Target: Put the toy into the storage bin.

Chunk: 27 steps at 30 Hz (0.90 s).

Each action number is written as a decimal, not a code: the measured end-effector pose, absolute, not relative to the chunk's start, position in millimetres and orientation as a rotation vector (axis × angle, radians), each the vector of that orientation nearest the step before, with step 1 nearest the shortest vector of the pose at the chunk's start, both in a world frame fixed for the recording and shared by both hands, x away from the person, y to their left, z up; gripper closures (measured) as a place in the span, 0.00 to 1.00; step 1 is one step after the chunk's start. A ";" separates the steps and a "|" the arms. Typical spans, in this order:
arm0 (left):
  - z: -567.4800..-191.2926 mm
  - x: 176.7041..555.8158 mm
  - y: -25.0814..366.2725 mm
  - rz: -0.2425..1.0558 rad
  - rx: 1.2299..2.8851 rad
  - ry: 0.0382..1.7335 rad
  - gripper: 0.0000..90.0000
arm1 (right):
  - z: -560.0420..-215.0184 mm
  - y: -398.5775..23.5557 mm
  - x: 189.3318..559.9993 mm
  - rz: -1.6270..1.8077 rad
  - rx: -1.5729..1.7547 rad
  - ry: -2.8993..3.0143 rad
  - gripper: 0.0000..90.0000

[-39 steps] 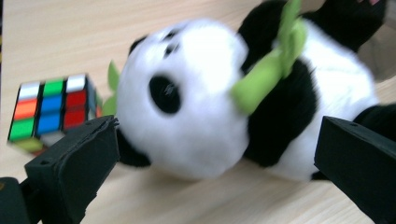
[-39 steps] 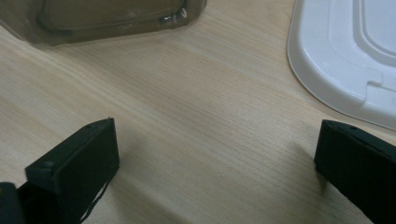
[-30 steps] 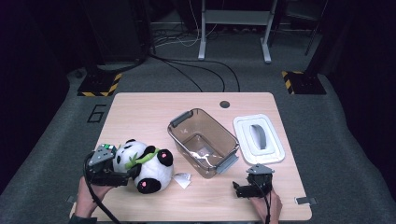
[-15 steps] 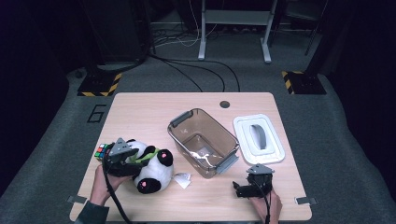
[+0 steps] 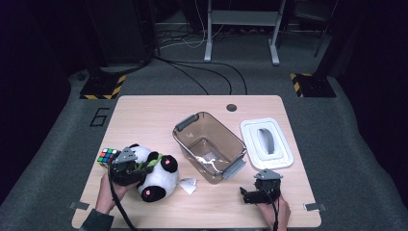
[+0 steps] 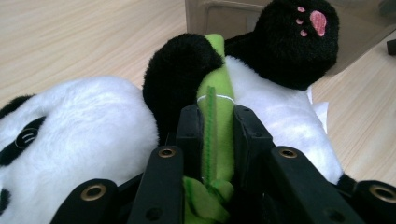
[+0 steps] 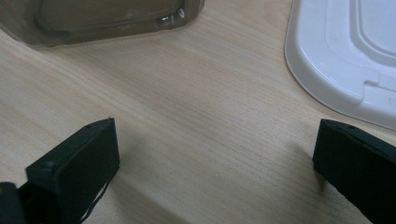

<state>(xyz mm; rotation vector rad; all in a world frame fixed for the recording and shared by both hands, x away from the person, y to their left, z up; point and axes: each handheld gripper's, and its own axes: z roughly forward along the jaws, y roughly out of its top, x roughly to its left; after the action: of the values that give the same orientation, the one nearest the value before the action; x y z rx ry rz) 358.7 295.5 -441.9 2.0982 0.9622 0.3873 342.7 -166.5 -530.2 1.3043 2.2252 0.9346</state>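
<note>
Plush panda's [image 6: 93,121] soft green felt stalk [image 6: 215,126] sits pinched in left gripper [image 6: 215,140].

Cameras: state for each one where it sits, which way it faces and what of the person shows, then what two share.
High view: above the table's near edge, facing forward and down; both hands, left tongs, right tongs.
Left gripper view: rides the left tongs, shut on the green felt stalk of the black-and-white plush panda.
Right gripper view: rides the open right tongs, facing the wooden table.
Shared: translucent brown plastic bin, white plastic lid.
</note>
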 end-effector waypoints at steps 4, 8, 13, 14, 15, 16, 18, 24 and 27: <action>-438.7 356.1 296.6 0.417 2.099 0.933 0.84 | -530.2 -166.6 342.7 0.935 1.305 2.224 0.00; -434.1 354.8 300.4 0.433 2.105 0.903 0.85 | -530.1 -166.6 342.7 0.936 1.304 2.225 0.00; -428.6 352.7 305.2 0.438 2.092 0.890 0.85 | -530.1 -166.6 342.7 0.936 1.304 2.225 0.00; -426.4 352.1 306.4 0.438 2.087 0.882 0.85 | -530.1 -166.6 342.7 0.936 1.305 2.225 0.00; -424.3 351.3 307.3 0.443 2.082 0.878 0.85 | -530.1 -166.6 342.7 0.936 1.304 2.225 0.00; -422.7 351.0 307.8 0.446 2.078 0.874 0.85 | -530.1 -166.6 342.7 0.936 1.304 2.225 0.00; -416.0 349.4 308.8 0.453 2.080 0.860 0.85 | -530.1 -166.6 342.7 0.936 1.305 2.225 0.00; -401.3 346.5 307.7 0.481 2.084 0.829 0.85 | -530.1 -166.6 342.7 0.936 1.305 2.225 0.00; -394.9 346.5 307.1 0.492 2.084 0.813 0.85 | -530.1 -166.6 342.7 0.936 1.305 2.225 0.00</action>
<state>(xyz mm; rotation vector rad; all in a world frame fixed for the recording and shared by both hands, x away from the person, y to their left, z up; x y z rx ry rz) 346.5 307.1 -394.9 2.0844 0.8134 0.4923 342.7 -166.6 -530.1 1.3051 2.2246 0.9356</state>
